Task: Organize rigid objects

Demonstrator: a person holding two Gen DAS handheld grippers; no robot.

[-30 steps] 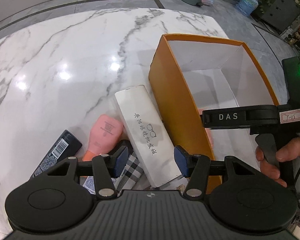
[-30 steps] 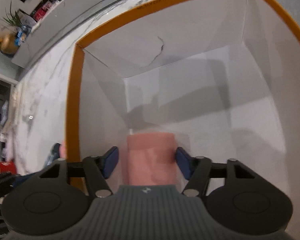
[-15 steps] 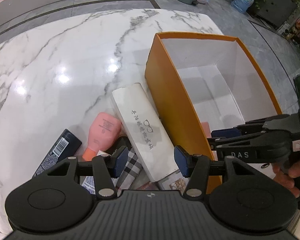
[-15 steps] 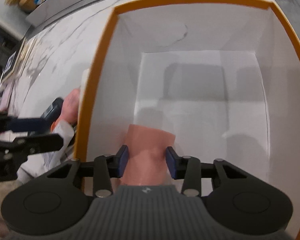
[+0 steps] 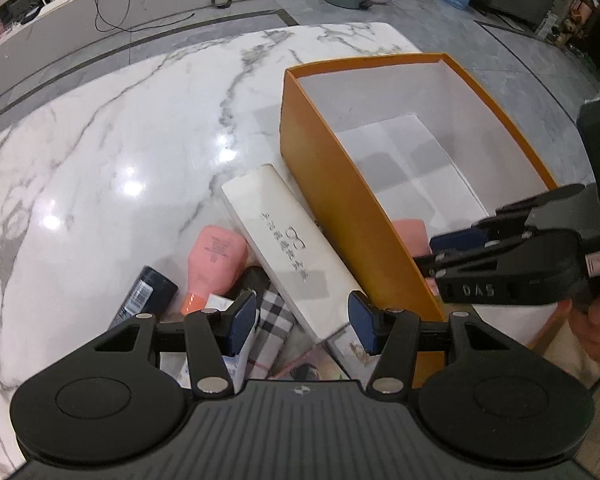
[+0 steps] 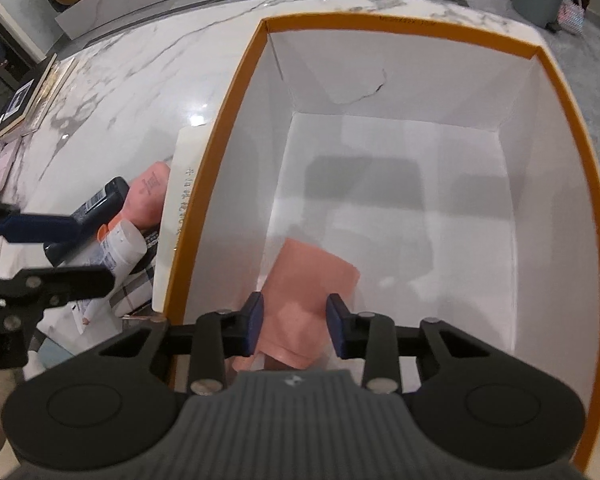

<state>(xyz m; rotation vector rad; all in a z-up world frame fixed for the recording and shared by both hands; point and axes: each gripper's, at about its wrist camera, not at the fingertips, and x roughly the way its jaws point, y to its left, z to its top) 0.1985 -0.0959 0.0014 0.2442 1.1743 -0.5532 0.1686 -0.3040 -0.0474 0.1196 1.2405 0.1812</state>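
Right gripper [image 6: 295, 330] — pink block [image 6: 314, 276] — orange box [image 6: 420, 26]

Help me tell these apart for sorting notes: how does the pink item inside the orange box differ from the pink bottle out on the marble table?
The pink item lies inside the orange box, between the right gripper's fingers; the pink bottle lies outside on the marble table, beside the long white box. The bottle shows printed text and an orange cap end; the boxed item looks plain and flat-sided. Both are salmon pink and lie flat.
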